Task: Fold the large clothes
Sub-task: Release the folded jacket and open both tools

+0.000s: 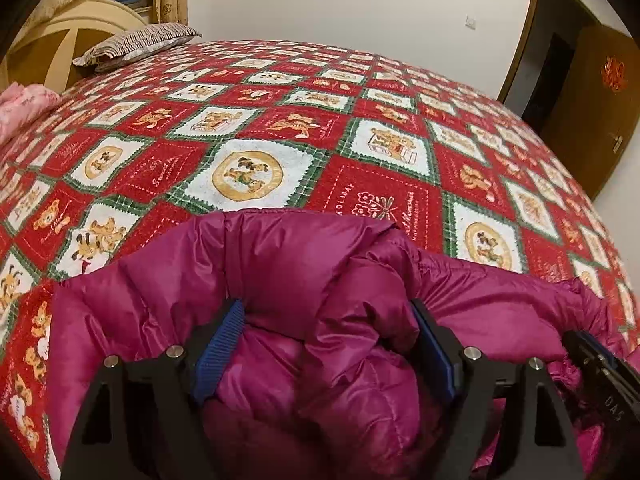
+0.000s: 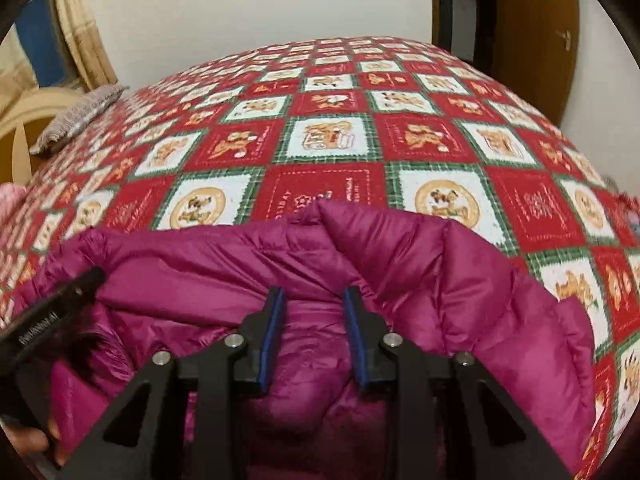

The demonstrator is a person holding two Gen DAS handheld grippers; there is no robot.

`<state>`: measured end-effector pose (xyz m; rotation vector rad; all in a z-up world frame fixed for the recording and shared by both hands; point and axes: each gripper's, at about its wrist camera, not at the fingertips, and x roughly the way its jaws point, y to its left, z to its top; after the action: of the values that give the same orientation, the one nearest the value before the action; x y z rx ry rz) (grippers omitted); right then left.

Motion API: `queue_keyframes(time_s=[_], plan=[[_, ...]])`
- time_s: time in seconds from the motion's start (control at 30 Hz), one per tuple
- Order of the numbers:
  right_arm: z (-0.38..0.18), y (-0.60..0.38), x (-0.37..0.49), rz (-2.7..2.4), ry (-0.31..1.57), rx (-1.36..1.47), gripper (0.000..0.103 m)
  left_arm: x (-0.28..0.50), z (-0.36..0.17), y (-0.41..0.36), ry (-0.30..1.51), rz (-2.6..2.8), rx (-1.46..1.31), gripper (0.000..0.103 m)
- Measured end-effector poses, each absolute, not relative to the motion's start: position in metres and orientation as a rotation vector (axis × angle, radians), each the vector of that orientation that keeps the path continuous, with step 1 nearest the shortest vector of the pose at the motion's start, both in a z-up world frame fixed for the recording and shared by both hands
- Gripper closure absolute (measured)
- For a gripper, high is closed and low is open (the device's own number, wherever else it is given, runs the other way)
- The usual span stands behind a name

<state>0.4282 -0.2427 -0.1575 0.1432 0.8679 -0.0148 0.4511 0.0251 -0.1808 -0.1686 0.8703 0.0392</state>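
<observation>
A magenta puffer jacket (image 1: pixel 288 264) lies bunched at the near edge of the bed; it also fills the lower right wrist view (image 2: pixel 400 264). My left gripper (image 1: pixel 326 312) has its jaws wide apart around a thick fold of the jacket, blue pads (image 1: pixel 222 344) against the fabric. My right gripper (image 2: pixel 314 296) has its jaws closer together, pinching a fold of the jacket. Each gripper shows at the edge of the other's view: the right one at the right of the left wrist view (image 1: pixel 600 368), the left one at the left of the right wrist view (image 2: pixel 52 312).
A red, white and green patchwork bedspread (image 1: pixel 360 128) covers the bed. A striped pillow (image 1: pixel 140 42) and a pink quilt (image 1: pixel 24 104) lie at the head end by the headboard. A wooden door (image 1: pixel 592 112) stands beyond the bed's far right.
</observation>
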Motion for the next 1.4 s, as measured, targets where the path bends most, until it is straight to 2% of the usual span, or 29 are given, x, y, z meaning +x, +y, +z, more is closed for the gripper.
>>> queue_keyframes(time_s=[0.2,0.33,0.43,0.6,0.67,0.83,0.9,0.97,1.03,1.2,1.4], plan=[[-0.158,-0.246,0.429,-0.006,0.854,0.165,0.070,0.452,-0.179,0.028,0.879,0.025,-0.180,0.016],[-0.136,-0.250,0.412,0.003,0.846,0.188,0.070,0.431,-0.149,0.057,0.859,-0.114,-0.311,0.016],[-0.089,-0.261,0.357,0.034,0.707,0.229,0.063,0.394,-0.105,0.085,0.772,-0.174,-0.365,0.016],[-0.013,-0.284,0.242,0.041,0.537,0.221,0.040,0.303,-0.026,0.119,0.663,-0.290,-0.301,0.016],[0.009,-0.296,0.191,0.020,0.499,0.209,0.034,0.268,-0.009,0.124,0.648,-0.336,-0.256,0.016],[0.032,-0.319,0.068,-0.008,0.506,0.166,0.033,0.175,-0.002,0.146,0.667,-0.429,-0.174,0.016],[0.032,-0.324,0.032,-0.013,0.540,0.140,0.031,0.147,-0.014,0.150,0.699,-0.431,-0.159,0.016],[0.023,-0.324,0.010,-0.019,0.579,0.126,0.023,0.125,-0.029,0.148,0.730,-0.419,-0.144,0.016],[0.002,-0.320,-0.009,-0.029,0.623,0.121,0.018,0.102,-0.053,0.143,0.776,-0.421,-0.138,0.016],[-0.066,-0.310,-0.020,-0.035,0.757,0.187,0.018,0.066,-0.110,0.127,0.897,-0.430,-0.210,0.016],[-0.131,-0.299,-0.021,-0.017,0.889,0.245,0.018,0.044,-0.141,0.119,0.969,-0.405,-0.199,0.016]])
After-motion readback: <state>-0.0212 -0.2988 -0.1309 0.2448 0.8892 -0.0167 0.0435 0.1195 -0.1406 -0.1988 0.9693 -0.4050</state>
